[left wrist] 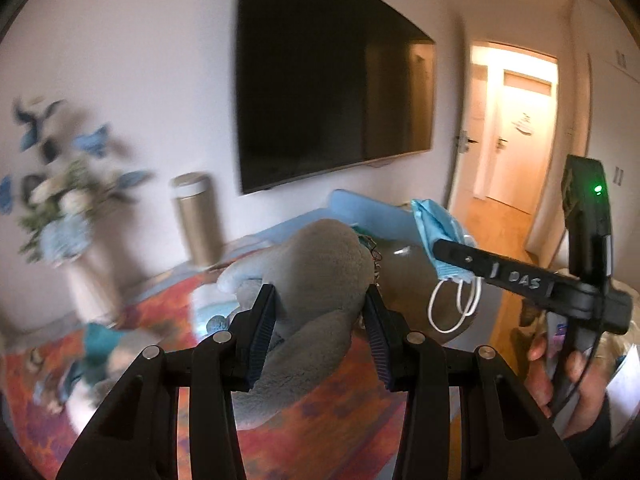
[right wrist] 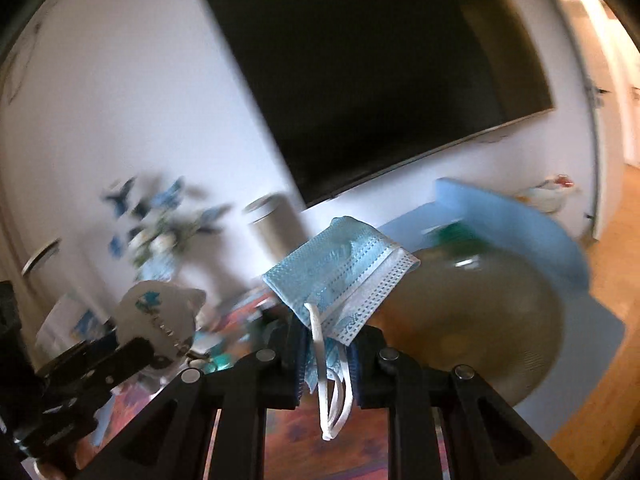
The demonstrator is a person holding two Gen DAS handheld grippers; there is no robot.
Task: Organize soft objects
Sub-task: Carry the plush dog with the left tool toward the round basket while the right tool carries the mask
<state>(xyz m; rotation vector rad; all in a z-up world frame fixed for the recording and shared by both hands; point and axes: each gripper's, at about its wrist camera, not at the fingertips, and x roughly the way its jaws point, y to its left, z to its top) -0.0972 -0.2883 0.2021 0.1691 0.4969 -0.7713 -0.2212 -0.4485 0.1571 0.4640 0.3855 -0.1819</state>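
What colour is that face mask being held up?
Light blue with white ear loops; the mask shows best in the right wrist view.

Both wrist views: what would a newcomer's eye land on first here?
The left hand-held gripper is clamped on a grey plush toy mid-air at the centre of its view. The right hand-held gripper pinches a folded blue face mask, its white ear loops dangling. Behind both, a large dark TV fills the white wall.

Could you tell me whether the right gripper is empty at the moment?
No, the right gripper is shut on a blue face mask, whose white ear loops dangle below.
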